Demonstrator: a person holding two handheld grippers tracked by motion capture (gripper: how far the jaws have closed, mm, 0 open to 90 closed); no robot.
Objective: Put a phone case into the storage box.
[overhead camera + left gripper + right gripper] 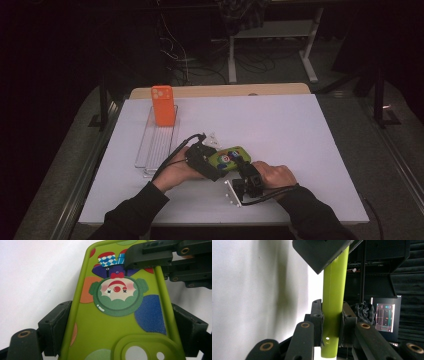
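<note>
**Green case held by both grippers above the tabletop**

The green phone case (231, 158) sits near the front middle of the white tabletop (300, 140), well apart from the orange phone (163, 105) that stands upright in the clear ridged tray (156, 145) behind and to its left. The left gripper (117, 322) spans the case across its width, jaws pressed against both long edges. The right gripper (332, 322) is clenched on the case's thin edge, one pad on each face.

The case looks like soft, matte rubber or silicone: a rounded rectangle with raised lips, a moulded camera ring with cut-out holes, and a printed clown face among coloured dots.

That softness is the likely risk. Squeezed across its width, an empty case could bow or buckle and spring out of the left jaws. The right grip covers only a narrow strip of smooth surface, so a pull or twist by either hand might let it slide free or warp the shell.
</note>
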